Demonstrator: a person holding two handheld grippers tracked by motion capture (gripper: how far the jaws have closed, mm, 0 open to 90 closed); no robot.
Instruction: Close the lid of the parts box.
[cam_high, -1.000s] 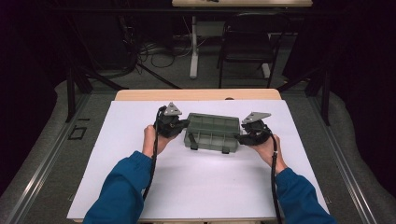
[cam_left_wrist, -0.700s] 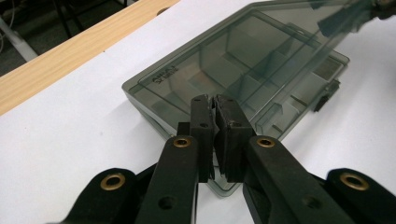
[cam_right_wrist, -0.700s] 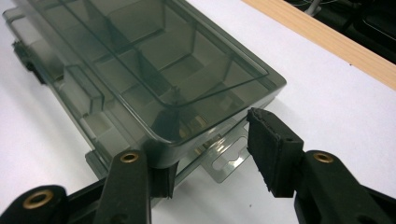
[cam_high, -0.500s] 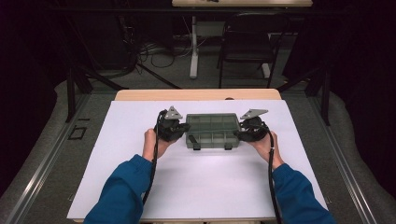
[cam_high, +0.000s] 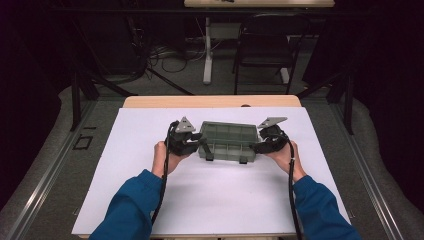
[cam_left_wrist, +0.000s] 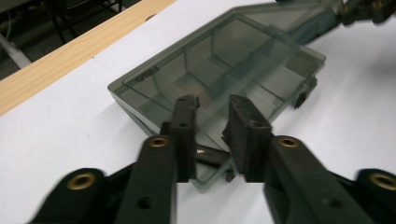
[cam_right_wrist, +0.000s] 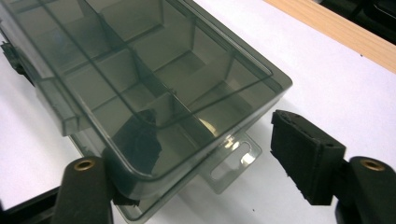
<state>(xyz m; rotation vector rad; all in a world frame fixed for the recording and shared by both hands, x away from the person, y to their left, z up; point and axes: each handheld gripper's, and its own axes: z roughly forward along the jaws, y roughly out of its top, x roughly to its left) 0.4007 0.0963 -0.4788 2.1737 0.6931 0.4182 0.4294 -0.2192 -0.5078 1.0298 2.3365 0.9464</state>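
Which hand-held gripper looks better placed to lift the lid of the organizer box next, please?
Probably the right hand-held gripper: one jaw already sits under the organizer box lid's end, seen through the clear plastic, with the other out beside it. The left hand-held gripper stands open at the opposite end.

A box (cam_high: 227, 142) lies at the middle of the frame on a sheet (cam_high: 150, 200) over the table (cam_high: 210, 101), a gripper at each end.

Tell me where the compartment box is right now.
In the high view, the compartment box sits on the white sheet near the table's middle, between the left gripper and right gripper.
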